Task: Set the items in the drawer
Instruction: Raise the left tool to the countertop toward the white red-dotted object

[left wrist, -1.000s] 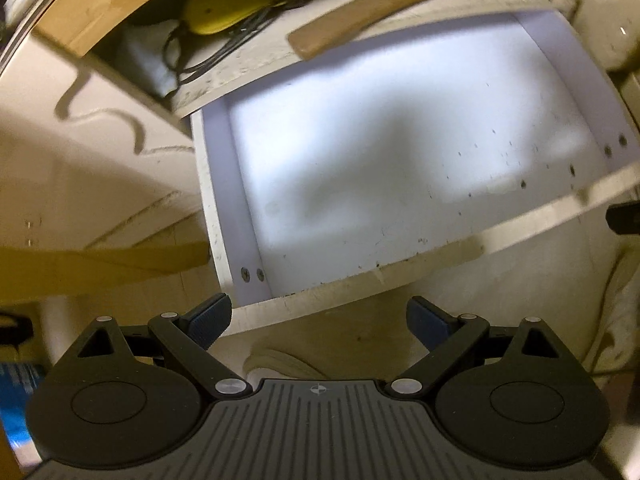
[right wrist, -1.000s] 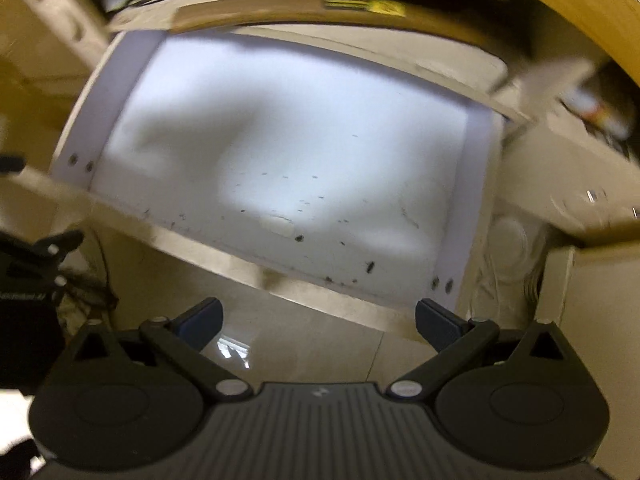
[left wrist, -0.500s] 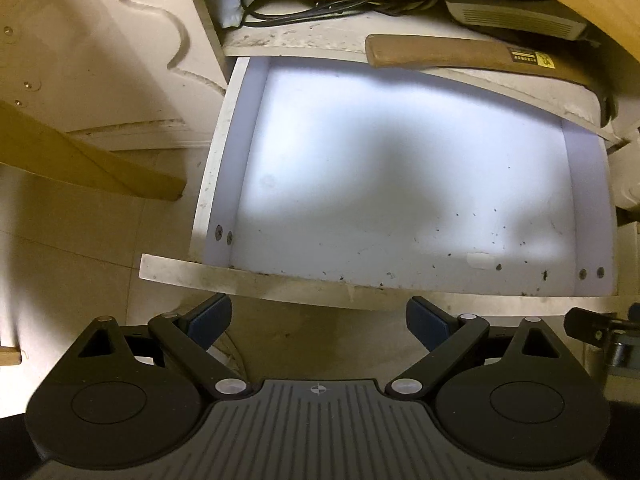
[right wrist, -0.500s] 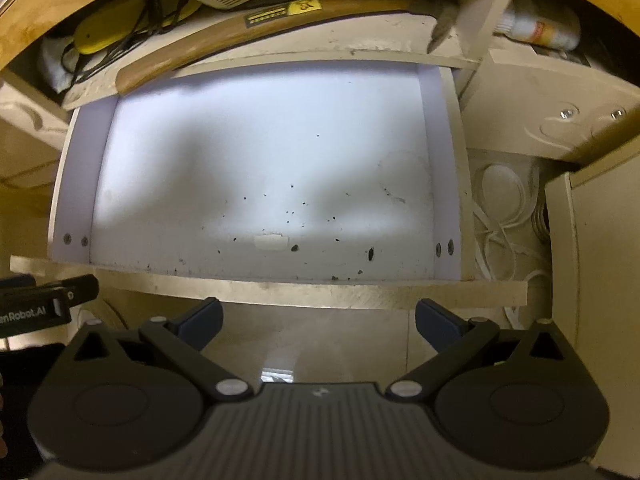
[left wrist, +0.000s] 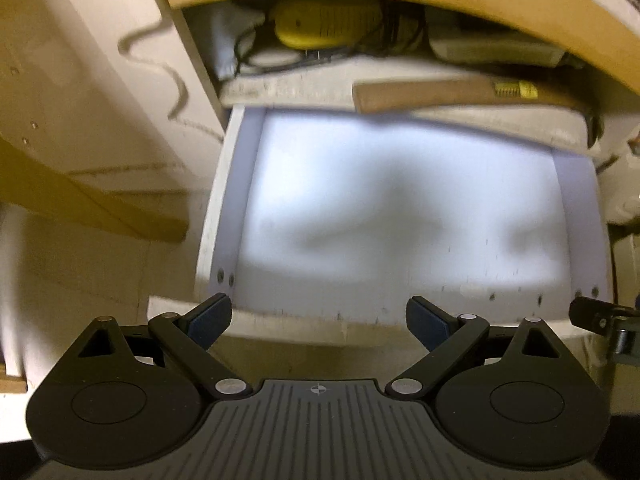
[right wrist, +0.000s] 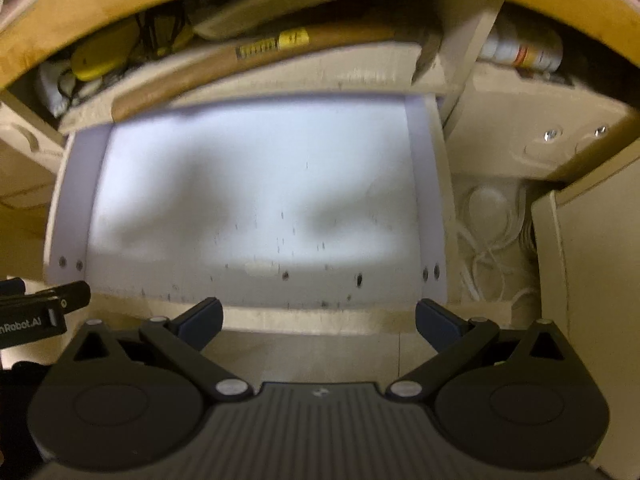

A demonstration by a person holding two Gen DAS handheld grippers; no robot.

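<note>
Both grippers, left (left wrist: 319, 314) and right (right wrist: 319, 316), hang wide open and empty over the bare drawer (left wrist: 400, 208) while the hammer (right wrist: 248, 62) (head-heavy, stiff) suits a mid-handle grip.

The shelf (right wrist: 360, 68) just behind the open drawer (right wrist: 256, 208) carries a wooden-handled hammer (right wrist: 248, 60) lying along its front edge, with a yellow device (left wrist: 320, 26) and tangled black cables (left wrist: 248, 46) behind it.

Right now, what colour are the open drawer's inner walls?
Pale lilac on the drawer, clearest in the right wrist view.
</note>
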